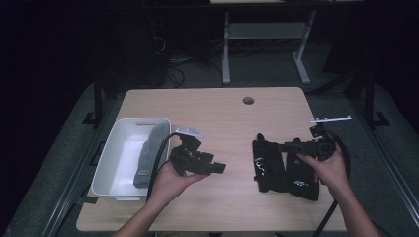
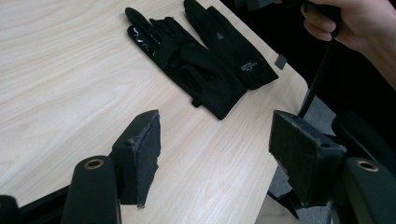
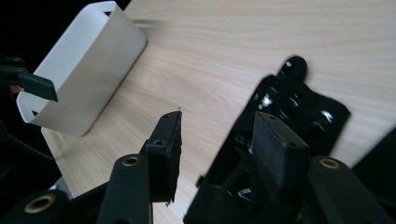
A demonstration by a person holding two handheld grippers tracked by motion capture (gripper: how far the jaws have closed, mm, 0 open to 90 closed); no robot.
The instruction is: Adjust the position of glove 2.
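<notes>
Dim room, pale wood counter [image 1: 217,113]. Landmark: white bin [image 1: 111,163] at counter's left edge, grey glove [image 1: 148,153] already inside. Two black gloves [image 1: 284,168] lie flat, well right of bin. Right gripper [image 1: 269,147] hovers over nearer black glove [image 3: 280,140], fingers parted, nothing gripped. Left gripper [image 1: 220,168] just right of bin, fingers apart, empty. Step judged: reach for glove. Next: lower, pinch fabric, carry to bin.
</notes>
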